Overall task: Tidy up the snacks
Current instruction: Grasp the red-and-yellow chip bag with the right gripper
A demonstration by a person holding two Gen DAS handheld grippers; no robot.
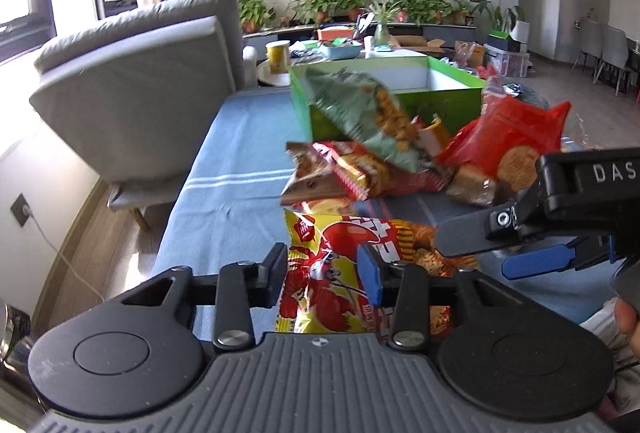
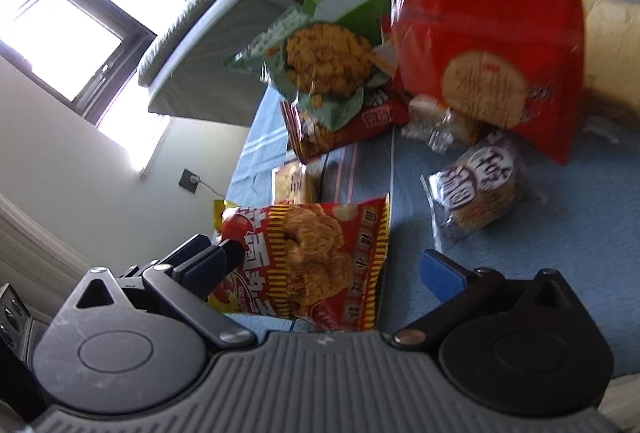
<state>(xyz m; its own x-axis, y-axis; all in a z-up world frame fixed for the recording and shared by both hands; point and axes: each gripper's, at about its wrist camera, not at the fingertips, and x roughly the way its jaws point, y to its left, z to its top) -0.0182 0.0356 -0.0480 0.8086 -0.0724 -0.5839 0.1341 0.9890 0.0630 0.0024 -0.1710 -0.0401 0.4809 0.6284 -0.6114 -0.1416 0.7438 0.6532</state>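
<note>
Here the yellow-and-red snack bag at lower centre is pinched by the left claw, while the right claw is spread. The bag could be slipped or crushed, since the glossy film is gripped near one edge.

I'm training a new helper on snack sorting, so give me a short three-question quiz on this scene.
1. True or false: the left gripper is shut on the crinkly yellow and red lobster-print snack bag.
2. What stands behind the large red plastic biscuit bag? A) an open green cardboard box B) a wicker basket C) a steel pot
3. Fill in: the right gripper has its jaws ___, with neither pad pressing on the lobster-print bag.

Key: 1 true; 2 A; 3 open.
</note>
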